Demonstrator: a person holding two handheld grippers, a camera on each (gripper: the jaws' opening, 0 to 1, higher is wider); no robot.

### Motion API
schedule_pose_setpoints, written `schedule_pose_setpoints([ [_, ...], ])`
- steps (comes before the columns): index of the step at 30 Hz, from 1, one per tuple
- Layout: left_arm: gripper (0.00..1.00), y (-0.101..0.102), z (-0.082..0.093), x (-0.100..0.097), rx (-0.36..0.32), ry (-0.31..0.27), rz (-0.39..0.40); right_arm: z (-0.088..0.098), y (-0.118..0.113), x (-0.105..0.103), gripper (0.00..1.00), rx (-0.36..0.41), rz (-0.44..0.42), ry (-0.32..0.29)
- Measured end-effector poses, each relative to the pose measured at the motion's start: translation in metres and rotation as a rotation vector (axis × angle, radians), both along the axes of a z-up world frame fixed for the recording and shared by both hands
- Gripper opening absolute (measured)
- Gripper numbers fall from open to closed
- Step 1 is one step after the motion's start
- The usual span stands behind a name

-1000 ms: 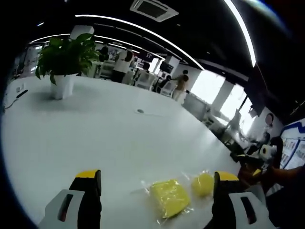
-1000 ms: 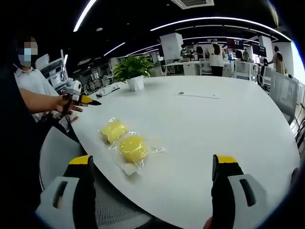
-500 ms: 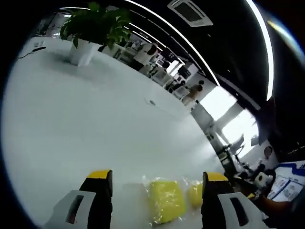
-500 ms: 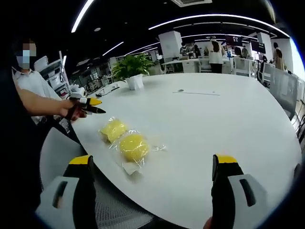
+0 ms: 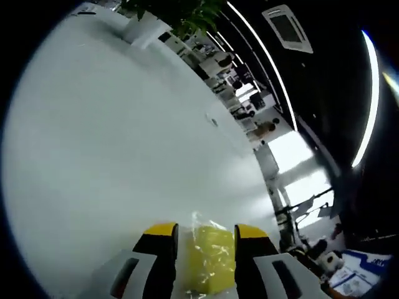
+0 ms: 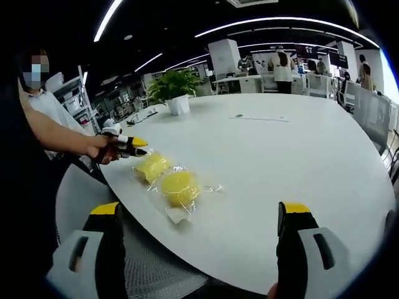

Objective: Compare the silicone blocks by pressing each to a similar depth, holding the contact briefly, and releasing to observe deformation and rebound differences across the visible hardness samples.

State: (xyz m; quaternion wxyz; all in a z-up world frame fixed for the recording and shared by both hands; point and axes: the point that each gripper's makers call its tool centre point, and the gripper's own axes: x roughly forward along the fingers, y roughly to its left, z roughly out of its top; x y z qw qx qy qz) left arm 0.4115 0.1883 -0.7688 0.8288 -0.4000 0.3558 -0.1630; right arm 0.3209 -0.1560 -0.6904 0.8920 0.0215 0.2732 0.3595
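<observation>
Two yellow silicone blocks in clear bags lie near the edge of a white round table. The square block sits between my left gripper's yellow-tipped jaws, which have closed in against its sides. From the right gripper view, that left gripper is held by a person's hand at the square block. The rounder block lies just beside it, nearer to me. My right gripper hangs open and wide over the table's edge, short of the round block, holding nothing.
A potted plant stands far back on the table, also visible as the plant at the top of the left gripper view. A grey mesh chair sits under the table edge. A person stands at the left. Other people and desks are far behind.
The left gripper has come down to the square block and its jaws have narrowed from wide apart to pressing its sides. The right gripper has barely moved.
</observation>
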Motion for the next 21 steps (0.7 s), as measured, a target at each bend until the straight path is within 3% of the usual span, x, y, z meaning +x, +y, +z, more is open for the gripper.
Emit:
schedule_pose_setpoints([
  [6, 0.3, -0.003, -0.01, 0.003, -0.005, 0.02, -0.018, -0.003, -0.006, -0.005, 0.97, -0.006, -0.024, 0.01],
  [12, 0.16, -0.005, -0.013, 0.005, -0.045, 0.043, -0.008, -0.008, -0.001, -0.01, 0.97, -0.012, -0.024, 0.023],
  [21, 0.05, -0.007, -0.018, 0.009, -0.058, 0.05, -0.012, -0.008, 0.0, -0.008, 0.97, -0.018, -0.036, 0.03],
])
